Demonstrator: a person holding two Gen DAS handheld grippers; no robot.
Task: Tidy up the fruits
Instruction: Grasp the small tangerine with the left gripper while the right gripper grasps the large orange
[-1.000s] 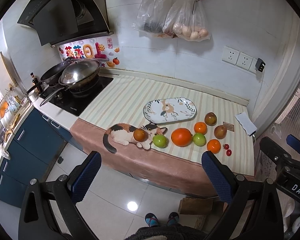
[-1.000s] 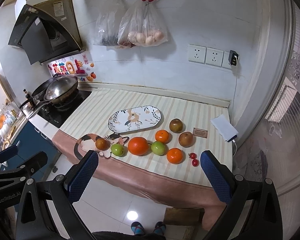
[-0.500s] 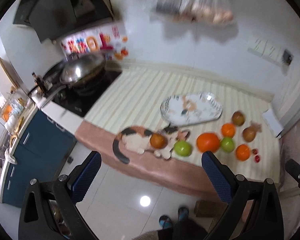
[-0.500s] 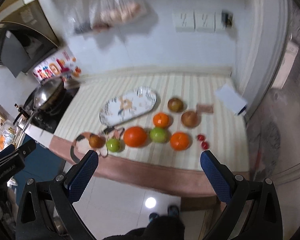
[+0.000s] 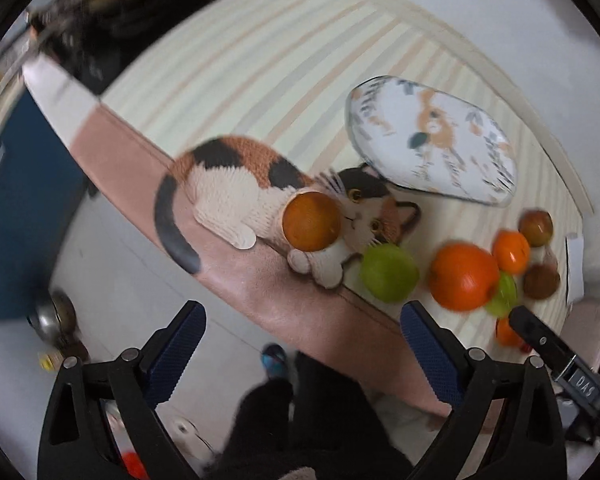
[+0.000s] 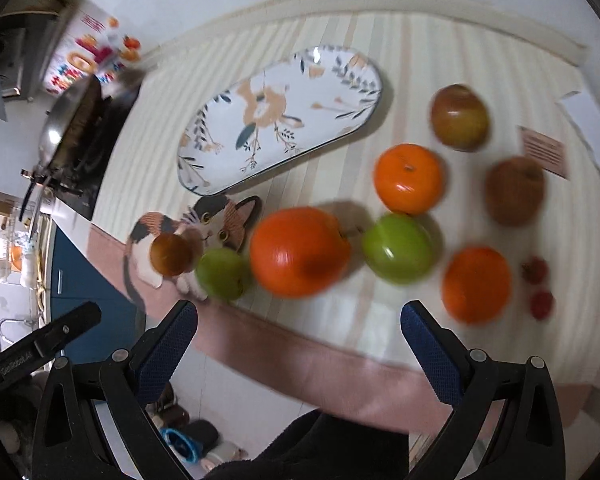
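Orange and green fruit lies loose on the striped bench (image 6: 440,52), none of it on the oval floral plate (image 6: 280,120). Only the right wrist view shows the whole spread: a big orange fruit (image 6: 298,250) at centre, a green apple (image 6: 396,248) just beside it at 3 o'clock, a smaller orange (image 6: 408,178) at 1 o'clock, a reddish apple (image 6: 458,116) beyond that, a brown fruit (image 6: 514,190) further right, another orange (image 6: 476,282) near the front edge, and two small red fruits (image 6: 538,286) at its right. A second green apple (image 6: 222,274) sits at 9 o'clock of the big orange fruit, beside a brownish-orange fruit (image 6: 170,254) resting on the cat-shaped mat (image 6: 220,220).

From the left wrist view that same mat (image 5: 236,188) is seen full length, with the brownish-orange fruit (image 5: 311,222) at 12 o'clock ahead of the left gripper (image 5: 300,336) and the green apple (image 5: 388,272) at about 1 o'clock.

Both sets of jaws stand wide apart and grip nothing. The right gripper (image 6: 298,330) hangs over the bench's front edge, the big orange fruit at its 12 o'clock, apart from the fingertips.

Motion blur softens every fruit. In the left wrist view the right-hand fruits crowd the rim, one orange half hidden behind a black gripper part. A wok (image 6: 70,128) is barely legible at 10 o'clock.
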